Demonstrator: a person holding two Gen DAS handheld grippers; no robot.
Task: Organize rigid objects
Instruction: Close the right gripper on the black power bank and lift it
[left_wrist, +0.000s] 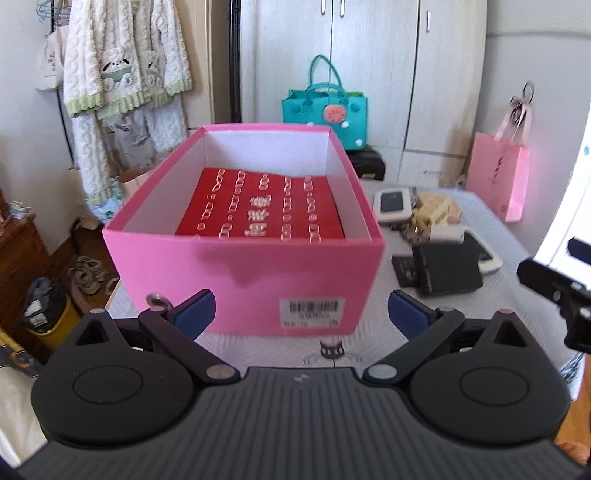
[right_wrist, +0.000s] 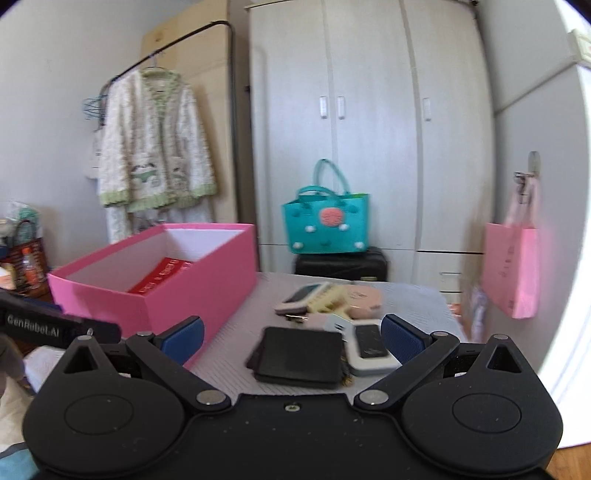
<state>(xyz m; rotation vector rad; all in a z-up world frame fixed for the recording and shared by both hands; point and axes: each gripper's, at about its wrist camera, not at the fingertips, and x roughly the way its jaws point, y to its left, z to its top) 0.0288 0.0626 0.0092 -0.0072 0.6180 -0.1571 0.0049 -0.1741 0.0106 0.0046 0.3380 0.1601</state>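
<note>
Left gripper (left_wrist: 301, 314) released, jaws wide, holding nothing, hovering over the desk's (left_wrist: 266, 350) near edge facing the box's short wall. Right gripper (right_wrist: 291, 338) also released and empty, over the near-right part of the desk, aimed at the loose pile.

Black wallet (right_wrist: 301, 356) lay flat just ahead of the right gripper, touching a white-framed device (right_wrist: 369, 347) on its right. Behind them, mid-desk: a second white-framed device (right_wrist: 303, 295), a cream comb-like piece (right_wrist: 332, 301) and a pink case (right_wrist: 364, 297), bunched and overlapping. Exact contact among them unclear through blur.

Pink box (left_wrist: 243, 273) sat open on the desk's left side, barcode label on the near wall, red case (left_wrist: 258, 206) flat on its floor.

Past the far edge: teal bag (right_wrist: 325, 223) on a black case (right_wrist: 341, 264), wardrobe (right_wrist: 369, 110) behind. Pink paper bag (right_wrist: 511, 269) hung from a hook at right.
</note>
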